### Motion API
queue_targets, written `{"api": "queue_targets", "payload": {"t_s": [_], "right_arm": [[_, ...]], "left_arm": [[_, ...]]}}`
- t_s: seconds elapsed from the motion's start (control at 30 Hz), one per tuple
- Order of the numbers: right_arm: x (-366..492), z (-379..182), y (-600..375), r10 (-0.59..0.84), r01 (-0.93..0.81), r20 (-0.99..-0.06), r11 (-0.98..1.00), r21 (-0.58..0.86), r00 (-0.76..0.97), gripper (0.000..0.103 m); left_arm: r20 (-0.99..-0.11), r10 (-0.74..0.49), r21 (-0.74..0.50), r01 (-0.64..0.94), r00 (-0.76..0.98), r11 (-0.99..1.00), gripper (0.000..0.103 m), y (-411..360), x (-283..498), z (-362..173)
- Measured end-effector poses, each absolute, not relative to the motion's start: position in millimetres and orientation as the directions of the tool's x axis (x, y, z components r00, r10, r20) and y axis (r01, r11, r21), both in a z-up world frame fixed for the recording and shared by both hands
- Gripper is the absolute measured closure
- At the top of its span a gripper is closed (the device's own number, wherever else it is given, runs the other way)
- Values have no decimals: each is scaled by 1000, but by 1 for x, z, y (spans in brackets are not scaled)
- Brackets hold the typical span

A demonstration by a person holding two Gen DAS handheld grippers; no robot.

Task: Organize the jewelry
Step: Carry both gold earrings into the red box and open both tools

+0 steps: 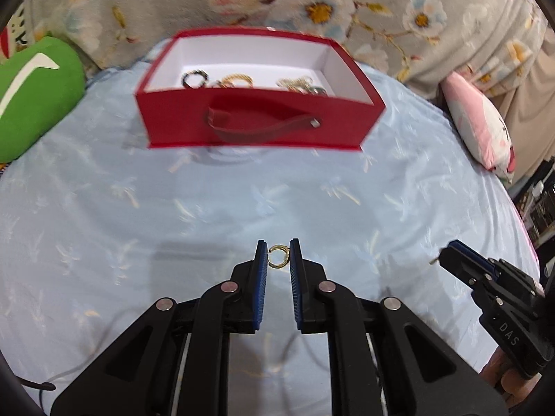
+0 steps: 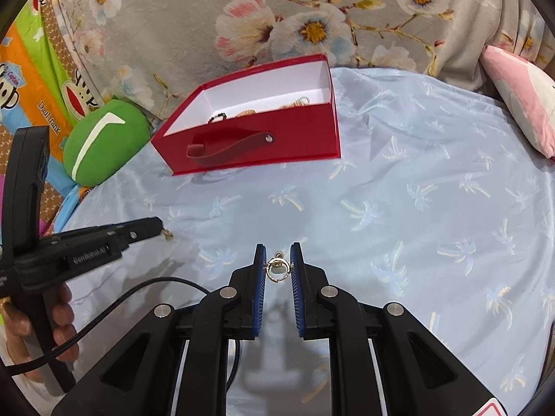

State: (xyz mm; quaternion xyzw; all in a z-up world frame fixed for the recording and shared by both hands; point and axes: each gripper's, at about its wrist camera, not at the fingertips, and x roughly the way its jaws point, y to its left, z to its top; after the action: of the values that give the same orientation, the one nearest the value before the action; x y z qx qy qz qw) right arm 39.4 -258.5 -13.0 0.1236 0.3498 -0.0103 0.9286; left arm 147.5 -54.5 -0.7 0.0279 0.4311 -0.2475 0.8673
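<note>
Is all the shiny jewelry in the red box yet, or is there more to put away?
Not quite. Some pieces already lie inside the red box: a dark beaded ring and gold chains. In hand: the left gripper pinches a small gold hoop, and the right gripper pinches a gold earring. Both remain to be dropped in.

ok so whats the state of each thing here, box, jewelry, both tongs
red box: open, no lid on, strap handle hanging on its front
jewelry in the box: several pieces lying loose on the white floor
left tongs: shut on a small gold ring
right tongs: shut on a gold earring
blue sheet: spread flat under the box
</note>
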Motion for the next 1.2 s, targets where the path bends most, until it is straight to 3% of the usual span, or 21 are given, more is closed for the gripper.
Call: {"api": "queue_targets", "payload": {"t_s": [0.37, 0.7, 1.2], "right_arm": [[69, 35, -260, 85, 54, -568, 973, 224, 818, 90], [150, 97, -283, 82, 18, -451, 977, 213, 889, 90], [304, 101, -301, 123, 11, -479, 964, 267, 869, 90]], "left_arm": [[-687, -376, -135, 399, 622, 907, 91, -20, 180, 55], [-603, -348, -86, 375, 718, 923, 91, -28, 247, 109], [-584, -318, -46, 360, 747, 932, 91, -85, 362, 119]]}}
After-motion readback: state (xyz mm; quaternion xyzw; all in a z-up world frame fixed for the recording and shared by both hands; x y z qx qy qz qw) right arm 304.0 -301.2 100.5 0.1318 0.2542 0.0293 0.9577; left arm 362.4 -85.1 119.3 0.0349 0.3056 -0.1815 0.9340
